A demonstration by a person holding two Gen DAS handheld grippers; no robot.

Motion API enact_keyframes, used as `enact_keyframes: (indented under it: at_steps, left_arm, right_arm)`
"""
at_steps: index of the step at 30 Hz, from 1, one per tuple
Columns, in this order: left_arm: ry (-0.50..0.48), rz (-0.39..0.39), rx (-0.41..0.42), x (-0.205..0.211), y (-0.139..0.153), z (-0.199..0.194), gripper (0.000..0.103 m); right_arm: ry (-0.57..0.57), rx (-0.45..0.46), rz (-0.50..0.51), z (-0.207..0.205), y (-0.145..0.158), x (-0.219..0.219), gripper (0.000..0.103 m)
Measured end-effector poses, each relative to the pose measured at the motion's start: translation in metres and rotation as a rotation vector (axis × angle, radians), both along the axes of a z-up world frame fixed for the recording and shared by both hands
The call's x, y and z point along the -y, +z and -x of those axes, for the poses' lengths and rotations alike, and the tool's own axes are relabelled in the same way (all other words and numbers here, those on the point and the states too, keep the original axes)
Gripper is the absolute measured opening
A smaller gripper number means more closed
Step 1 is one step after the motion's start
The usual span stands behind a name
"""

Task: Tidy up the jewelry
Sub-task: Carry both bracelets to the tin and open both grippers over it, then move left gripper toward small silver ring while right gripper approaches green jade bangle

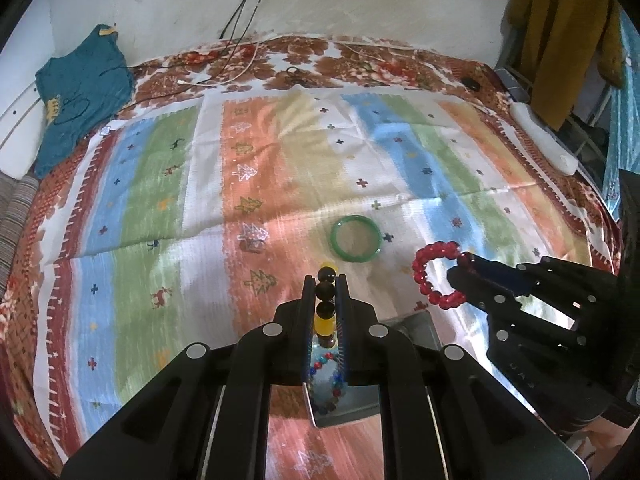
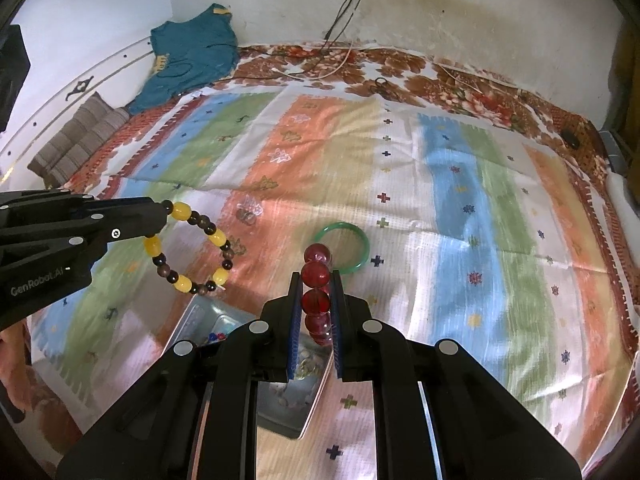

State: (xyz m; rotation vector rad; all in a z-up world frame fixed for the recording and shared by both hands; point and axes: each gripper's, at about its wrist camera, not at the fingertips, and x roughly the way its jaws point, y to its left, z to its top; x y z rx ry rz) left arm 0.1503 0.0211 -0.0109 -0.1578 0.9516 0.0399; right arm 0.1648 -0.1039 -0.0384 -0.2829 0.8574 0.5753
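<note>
On the striped bedspread point(image 1: 280, 168) a green bangle point(image 1: 355, 238) lies mid-cloth; our left gripper point(image 1: 325, 280) pinches the yellow-and-brown bracelet point(image 2: 192, 248), our right gripper point(image 2: 317, 280) the red one point(image 1: 436, 276); next we judge both go into the tin point(image 2: 280, 408) beneath.

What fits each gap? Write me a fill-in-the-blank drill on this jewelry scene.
1. The left gripper is shut on the yellow and ____ bead bracelet.
2. The right gripper holds the ____ bead bracelet.
3. The green bangle lies on the ____ cloth.
4. The metal tray already holds a ____ bracelet.

Missing: dark; red; striped; multicoloured
</note>
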Motion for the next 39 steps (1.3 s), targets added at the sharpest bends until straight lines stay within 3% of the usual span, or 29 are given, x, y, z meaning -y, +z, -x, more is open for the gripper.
enact_keyframes:
  at_steps: [18, 20, 22, 27, 31, 34, 39]
  left_arm:
    - [-0.01, -0.03, 0.015, 0.027, 0.001, 0.047, 0.009]
    - [-0.008, -0.022, -0.008, 0.026, -0.003, 0.046, 0.01]
    - [0.007, -0.027, -0.019, 0.023, -0.005, 0.046, 0.011]
    - [0.049, -0.029, -0.019, 0.012, -0.005, 0.046, 0.015]
    - [0.065, -0.038, -0.022, 0.008, -0.006, 0.044, 0.025]
    - [0.09, -0.059, -0.027, 0.005, -0.009, 0.039, 0.033]
    - [0.113, -0.075, -0.045, -0.003, -0.014, 0.025, 0.042]
  right_arm:
    - [0.034, -0.018, -0.016, 0.043, -0.003, 0.011, 0.014]
    - [0.022, -0.004, -0.012, 0.044, -0.002, 0.013, 0.016]
    - [0.001, 0.006, -0.002, 0.042, -0.002, 0.015, 0.035]
    - [-0.039, -0.005, 0.017, 0.034, -0.006, 0.022, 0.035]
    - [-0.054, -0.005, 0.025, 0.03, -0.007, 0.025, 0.035]
    - [-0.067, -0.007, 0.036, 0.027, -0.009, 0.026, 0.047]
    - [-0.089, -0.029, 0.052, 0.02, -0.015, 0.028, 0.052]
